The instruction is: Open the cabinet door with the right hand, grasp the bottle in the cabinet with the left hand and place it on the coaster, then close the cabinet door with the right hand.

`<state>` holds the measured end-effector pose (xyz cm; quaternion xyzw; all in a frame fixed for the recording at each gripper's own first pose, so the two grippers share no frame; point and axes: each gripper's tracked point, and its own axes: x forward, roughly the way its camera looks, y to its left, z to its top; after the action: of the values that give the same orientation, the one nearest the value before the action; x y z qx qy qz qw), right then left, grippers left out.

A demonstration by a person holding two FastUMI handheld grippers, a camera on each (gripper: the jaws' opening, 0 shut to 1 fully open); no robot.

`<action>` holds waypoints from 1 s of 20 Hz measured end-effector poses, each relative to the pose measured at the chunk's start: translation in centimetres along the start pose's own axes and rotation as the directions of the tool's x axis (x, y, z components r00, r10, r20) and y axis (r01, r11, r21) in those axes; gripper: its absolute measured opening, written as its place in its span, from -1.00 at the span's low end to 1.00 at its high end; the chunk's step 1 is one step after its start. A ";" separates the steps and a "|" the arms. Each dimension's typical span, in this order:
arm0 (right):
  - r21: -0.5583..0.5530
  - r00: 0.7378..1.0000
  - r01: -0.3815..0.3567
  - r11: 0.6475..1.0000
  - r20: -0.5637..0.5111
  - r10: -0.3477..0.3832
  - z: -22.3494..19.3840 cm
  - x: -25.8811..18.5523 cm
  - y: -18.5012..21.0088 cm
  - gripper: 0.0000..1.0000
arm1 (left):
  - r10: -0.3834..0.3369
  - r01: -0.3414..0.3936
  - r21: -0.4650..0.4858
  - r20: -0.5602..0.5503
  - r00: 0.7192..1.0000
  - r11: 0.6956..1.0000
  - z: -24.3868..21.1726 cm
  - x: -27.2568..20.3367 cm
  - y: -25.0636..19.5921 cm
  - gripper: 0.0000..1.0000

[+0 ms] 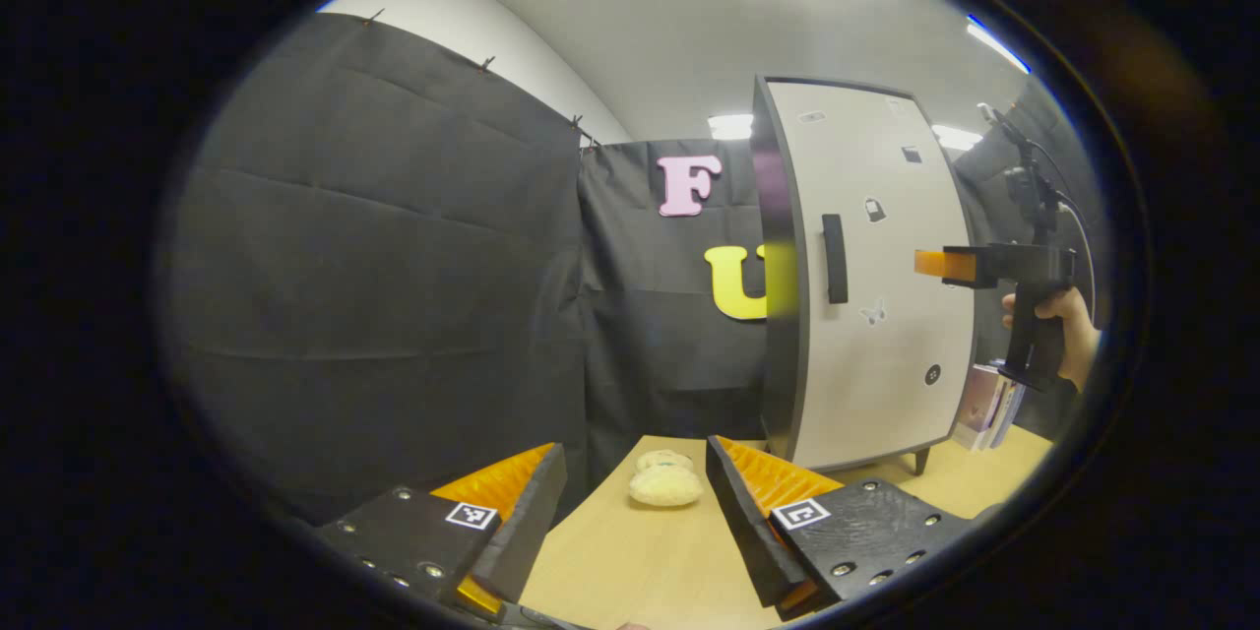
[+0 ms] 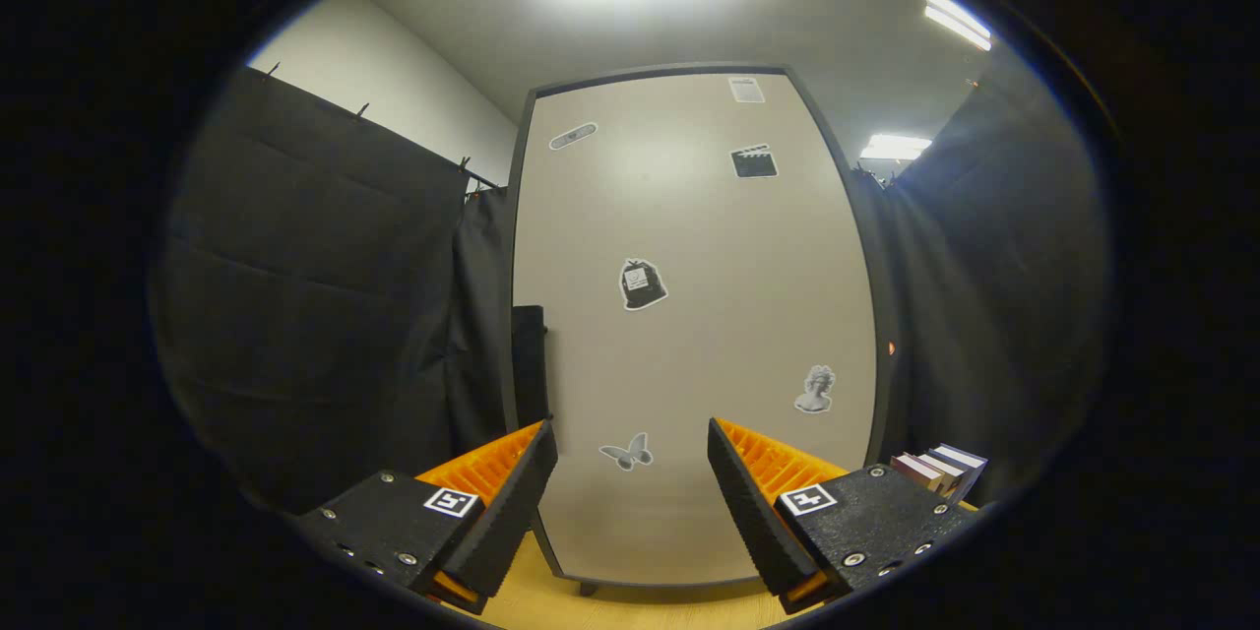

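Cabinet (image 1: 866,276): stands on the wooden table (image 1: 630,561); door (image 2: 689,315) shut, so the bottle is hidden from both views and its position cannot be told.
Door, right gripper view: seen head-on and close; pale panel in a dark frame, with small stickers including a butterfly (image 2: 627,453).
Door, left gripper view: seen at an angle from the handle side; dark vertical handle (image 1: 835,259) faces outward near the door's left edge.
Table: light wood; cabinet feet rest on it.
Books (image 2: 940,468): stacked upright just right of the cabinet.
Right gripper (image 2: 630,492): fingers wide apart, holding nothing, touching nothing; door panel lies ahead between them.
Right gripper, left gripper view: held level by a hand (image 1: 1068,325) at handle height, tips pointing toward the door, apart from the handle.
Left gripper (image 1: 635,522): fingers wide apart, empty, above the table.
Coaster (image 1: 666,479): pale, fuzzy round object on the table, between the left fingers in line of sight, left of the cabinet base.
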<state>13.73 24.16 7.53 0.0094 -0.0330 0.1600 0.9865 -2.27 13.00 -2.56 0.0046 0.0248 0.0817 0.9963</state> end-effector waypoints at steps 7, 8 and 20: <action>-0.004 0.999 -0.031 1.000 -0.016 0.031 0.4 5.5 4.6 0.87 | 0.033 -0.033 -0.012 -0.018 0.999 0.999 -1.2 0.5 3.2 0.71; -0.005 0.999 -0.034 0.999 -0.019 0.034 0.4 6.2 5.1 0.87 | 0.036 -0.037 -0.014 -0.022 0.999 0.999 -1.4 0.7 3.6 0.71; -0.035 0.996 -0.003 0.999 -0.093 -0.001 -1.3 12.4 7.8 0.22 | 0.062 -0.063 -0.039 -0.034 0.997 0.997 -2.6 1.3 6.6 0.71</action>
<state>23.14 35.49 7.10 -0.0156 0.0103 0.1602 0.9869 -2.16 19.72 -5.11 -0.0160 0.0394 0.1135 0.9926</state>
